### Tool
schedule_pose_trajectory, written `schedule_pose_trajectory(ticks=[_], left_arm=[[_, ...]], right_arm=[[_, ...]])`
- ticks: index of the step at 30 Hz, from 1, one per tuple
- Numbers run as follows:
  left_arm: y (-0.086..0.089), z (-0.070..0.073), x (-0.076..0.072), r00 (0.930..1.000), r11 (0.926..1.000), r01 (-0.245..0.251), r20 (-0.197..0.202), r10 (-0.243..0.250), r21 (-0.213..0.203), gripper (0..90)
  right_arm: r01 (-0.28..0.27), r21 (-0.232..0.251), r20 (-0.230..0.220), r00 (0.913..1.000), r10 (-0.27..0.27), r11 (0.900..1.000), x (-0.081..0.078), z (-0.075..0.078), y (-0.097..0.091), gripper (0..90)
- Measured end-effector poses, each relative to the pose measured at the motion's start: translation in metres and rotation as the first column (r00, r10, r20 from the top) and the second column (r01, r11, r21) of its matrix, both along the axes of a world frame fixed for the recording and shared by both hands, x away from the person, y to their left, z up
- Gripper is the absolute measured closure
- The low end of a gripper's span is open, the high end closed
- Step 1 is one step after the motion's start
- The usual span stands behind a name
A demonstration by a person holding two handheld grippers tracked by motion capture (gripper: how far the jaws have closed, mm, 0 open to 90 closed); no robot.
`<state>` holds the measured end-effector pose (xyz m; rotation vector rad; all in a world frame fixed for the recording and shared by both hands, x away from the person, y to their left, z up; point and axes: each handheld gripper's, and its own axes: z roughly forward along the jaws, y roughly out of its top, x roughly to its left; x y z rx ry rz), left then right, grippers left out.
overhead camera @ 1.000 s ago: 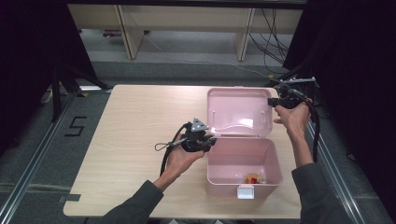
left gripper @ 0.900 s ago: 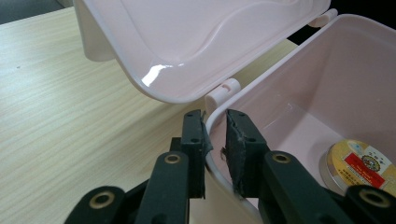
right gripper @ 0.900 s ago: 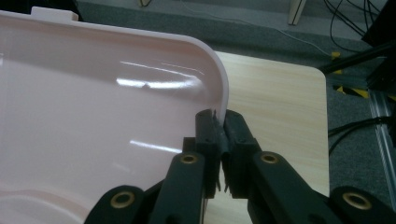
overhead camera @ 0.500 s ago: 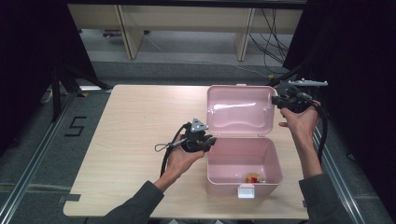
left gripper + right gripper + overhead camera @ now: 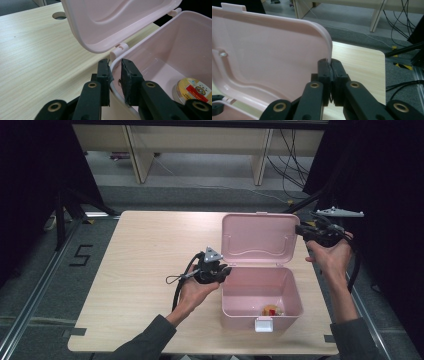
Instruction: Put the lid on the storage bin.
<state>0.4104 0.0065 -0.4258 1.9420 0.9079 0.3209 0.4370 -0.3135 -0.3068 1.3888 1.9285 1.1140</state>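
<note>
Pink box [image 5: 260, 290] sits toward the right of the wooden surface [image 5: 145, 250], its lid [image 5: 257, 240] raised upright at the far side. The left gripper [image 5: 115, 72] pinches the box's near-left rim, one jaw inside, one outside. The right gripper [image 5: 330, 72], jaws pressed nearly together, pinches the lid's right edge. A round tin [image 5: 193, 88] lies inside the box.

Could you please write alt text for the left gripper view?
Two black tongs clamp the rim of an open pink plastic box, near its hinge. The raised pink lid hangs above a light wooden table; a round yellow tin lies inside.
</note>
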Motion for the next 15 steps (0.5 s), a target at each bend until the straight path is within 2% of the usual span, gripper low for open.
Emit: schedule_pose_trajectory(ticks=[1, 2, 4, 5, 6, 7, 8, 9, 10, 11, 12, 13, 14, 15], left_arm=[[0.000, 0.000, 0.000, 1.0000, 1.0000, -0.005, 0.002, 0.005, -0.002, 77.5], [0.000, 0.000, -0.001, 0.9999, 0.9999, -0.010, 0.003, 0.010, 0.000, 77.4], [0.000, 0.000, 0.000, 0.9999, 1.0000, -0.006, 0.009, 0.006, -0.001, 77.4], [0.000, -0.001, 0.000, 0.9998, 0.9998, -0.015, 0.012, 0.015, -0.012, 77.5], [-0.001, -0.001, 0.000, 0.9996, 0.9996, -0.021, 0.016, 0.022, -0.018, 77.5], [-0.001, -0.001, 0.000, 0.9995, 0.9993, -0.027, 0.014, 0.028, -0.025, 77.9], [0.002, 0.000, 0.001, 0.9983, 0.9982, -0.046, 0.032, 0.048, -0.037, 80.1], [0.002, 0.000, 0.001, 0.9983, 0.9982, -0.046, 0.032, 0.048, -0.037, 82.0], [0.003, 0.001, 0.003, 0.9990, 0.9976, -0.041, 0.015, 0.042, -0.055, 82.4], [0.003, 0.001, 0.003, 0.9990, 0.9976, -0.041, 0.015, 0.042, -0.055, 82.4], [0.005, 0.001, 0.004, 0.9992, 0.9971, -0.039, -0.002, 0.039, -0.066, 82.4], [0.005, 0.001, 0.004, 0.9994, 0.9973, -0.036, -0.002, 0.036, -0.065, 82.3], [0.004, 0.001, 0.002, 0.9992, 0.9987, -0.035, 0.021, 0.035, -0.037, 82.3], [0.004, 0.001, 0.002, 0.9992, 0.9987, -0.035, 0.021, 0.035, -0.037, 82.3]], right_arm=[[-0.007, -0.011, 0.007, 1.0000, 0.007, 0.9999, -0.002, 0.001, -0.001, 88.4], [-0.002, 0.002, -0.003, 1.0000, 0.002, 1.0000, -0.006, 0.002, -0.001, 88.4], [-0.014, -0.004, 0.002, 0.9999, 0.014, 0.9999, -0.007, 0.003, -0.002, 88.4], [-0.007, 0.003, 0.001, 1.0000, 0.007, 1.0000, -0.011, 0.004, -0.002, 88.3], [-0.019, -0.019, 0.009, 0.9998, 0.019, 0.9996, -0.013, 0.005, -0.003, 88.3], [-0.017, -0.010, 0.011, 0.9998, 0.017, 0.9998, -0.015, 0.005, -0.003, 88.3], [-0.026, -0.023, 0.021, 0.9994, 0.027, 0.9994, -0.019, 0.006, -0.004, 88.2], [-0.025, -0.016, 0.027, 0.9993, 0.026, 0.9995, -0.022, 0.006, -0.005, 88.2], [-0.026, -0.016, 0.022, 0.9994, 0.026, 0.9995, -0.025, 0.006, -0.006, 88.3], [-0.026, -0.016, 0.022, 0.9994, 0.026, 0.9995, -0.025, 0.006, -0.006, 88.3], [-0.024, -0.011, 0.044, 0.9987, 0.025, 0.9997, -0.026, 0.005, -0.006, 88.3], [-0.025, -0.014, 0.038, 0.9990, 0.025, 0.9996, -0.029, 0.005, -0.005, 88.2], [-0.015, -0.012, 0.039, 0.9991, 0.015, 0.9998, -0.035, 0.005, -0.004, 88.2], [-0.015, -0.012, 0.039, 0.9991, 0.015, 0.9998, -0.035, 0.005, -0.004, 88.2]])
